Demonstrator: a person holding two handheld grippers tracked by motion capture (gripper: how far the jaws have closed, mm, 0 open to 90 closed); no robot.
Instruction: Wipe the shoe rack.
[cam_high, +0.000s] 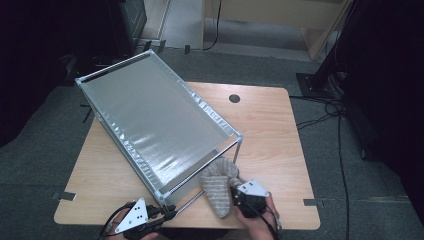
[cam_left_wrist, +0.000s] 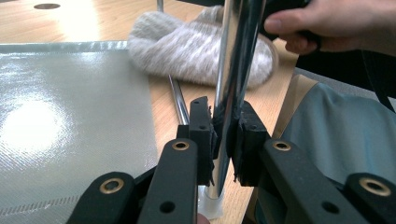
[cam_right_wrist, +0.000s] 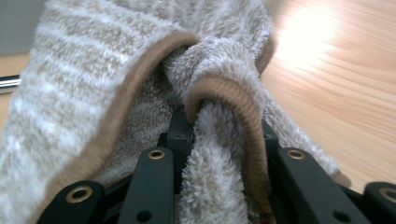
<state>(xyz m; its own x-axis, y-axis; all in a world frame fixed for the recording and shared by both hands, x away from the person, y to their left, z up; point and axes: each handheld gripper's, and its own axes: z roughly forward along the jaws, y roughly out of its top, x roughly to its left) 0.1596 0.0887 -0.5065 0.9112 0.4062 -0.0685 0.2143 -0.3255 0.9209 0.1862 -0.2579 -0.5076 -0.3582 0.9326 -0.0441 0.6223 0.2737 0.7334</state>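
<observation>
1. Near edge of the counter (cam_high: 280, 150), high view: two hands come in from the bottom, each carrying a pair of tongs with a grey three-cornered plate on top.
2. Left tongs (cam_high: 167, 212), at the lower left: jaws clamped on the chrome corner post (cam_left_wrist: 232, 84) of the rack. In the left gripper view the black pads press both sides of the shiny tube, which rises upright between them; its white plastic foot (cam_left_wrist: 208, 205) sits on the wood below.
3. Right tongs (cam_high: 235, 197), lower middle-right: jaws closed on a fold of the towel (cam_high: 220, 187). In the right gripper view the fluffy pile and the tan hem (cam_right_wrist: 233, 100) are bunched between the jaws, and the cloth drapes over them. The right hand (cam_high: 260, 217) grips the tool body from behind.
4. Towel: beige and white striped terry with a tan border. It lies heaped on the counter just beside the rack's near right corner, touching the wood, partly tucked under the frame's lower rail. In the left gripper view it sits behind the post, with the other hand's fingers (cam_left_wrist: 299, 23) above it.
5. A thin chrome rod (cam_left_wrist: 178, 105) runs along the counter between the grey sheet and the towel.
6. Rack (cam_high: 160, 120): a metal-tube frame carrying a silvery grey woven sheet, set diagonally across the counter. Its far left end overhangs the counter's edge.
7. Farther back: a dark round cable hole (cam_high: 234, 98) in the counter top, well apart from the rack's right rail.
8. Beyond the counter: grey carpet (cam_high: 320, 165), cables (cam_high: 330, 107) on the floor at the right.
</observation>
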